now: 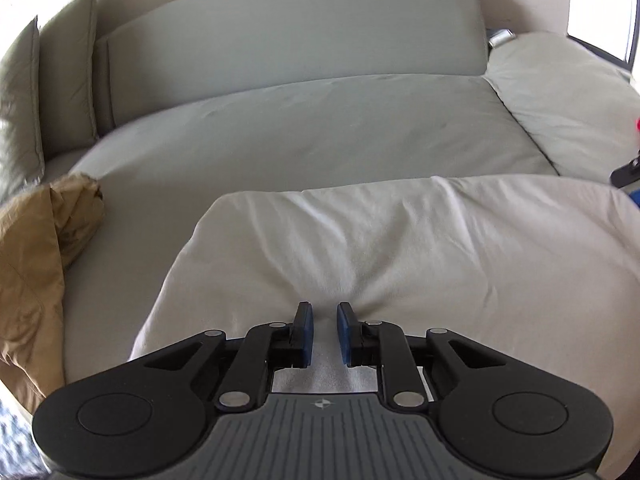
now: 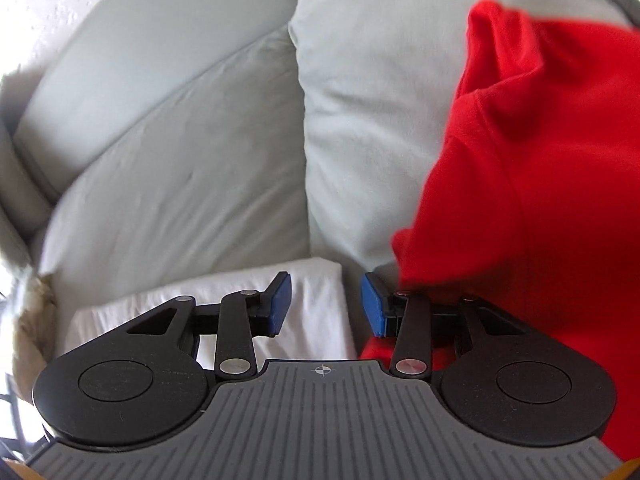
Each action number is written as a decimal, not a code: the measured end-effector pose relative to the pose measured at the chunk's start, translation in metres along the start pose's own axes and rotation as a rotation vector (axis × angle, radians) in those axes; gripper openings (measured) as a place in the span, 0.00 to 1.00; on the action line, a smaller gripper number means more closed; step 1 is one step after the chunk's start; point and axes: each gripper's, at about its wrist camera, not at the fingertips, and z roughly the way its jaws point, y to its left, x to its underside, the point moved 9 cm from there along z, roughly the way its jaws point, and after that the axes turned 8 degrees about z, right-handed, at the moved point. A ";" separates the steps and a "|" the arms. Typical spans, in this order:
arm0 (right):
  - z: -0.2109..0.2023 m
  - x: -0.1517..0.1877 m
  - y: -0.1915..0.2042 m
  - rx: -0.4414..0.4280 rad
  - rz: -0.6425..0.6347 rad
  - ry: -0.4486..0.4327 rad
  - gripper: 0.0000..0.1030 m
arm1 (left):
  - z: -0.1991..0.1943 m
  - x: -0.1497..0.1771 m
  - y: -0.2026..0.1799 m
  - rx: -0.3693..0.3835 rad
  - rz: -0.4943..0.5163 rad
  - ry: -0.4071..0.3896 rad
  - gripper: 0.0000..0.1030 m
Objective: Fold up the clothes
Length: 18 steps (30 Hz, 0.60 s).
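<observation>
A white garment (image 1: 400, 240) lies folded and spread on the grey sofa seat (image 1: 300, 128), its wrinkles running toward my left gripper (image 1: 324, 312). That gripper hovers low over the near part of the cloth, its blue pads a narrow gap apart, with nothing pinched between them. In the right wrist view the right gripper (image 2: 326, 284) stands open above the right edge of the white garment (image 2: 316, 320). A crumpled red garment (image 2: 540, 180) lies just to its right, against the right finger's outer side. Nothing is between the right pads.
A tan garment (image 1: 32, 264) lies heaped at the seat's left end. Grey pillows (image 1: 60, 80) lean at the far left, the backrest (image 1: 300, 28) runs behind, and a pale cushion (image 2: 360, 80) sits beside the red garment. A window (image 1: 600, 4) is at the far right.
</observation>
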 end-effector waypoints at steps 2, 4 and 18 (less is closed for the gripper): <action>0.007 0.003 0.002 -0.009 0.014 0.008 0.30 | 0.001 0.000 0.001 0.011 -0.017 0.002 0.17; 0.011 0.003 0.006 -0.005 -0.018 -0.005 0.01 | 0.001 0.000 0.000 0.010 -0.007 -0.001 0.17; -0.047 0.031 0.018 0.118 -0.221 -0.193 0.55 | -0.031 -0.003 -0.007 -0.006 0.011 -0.046 0.19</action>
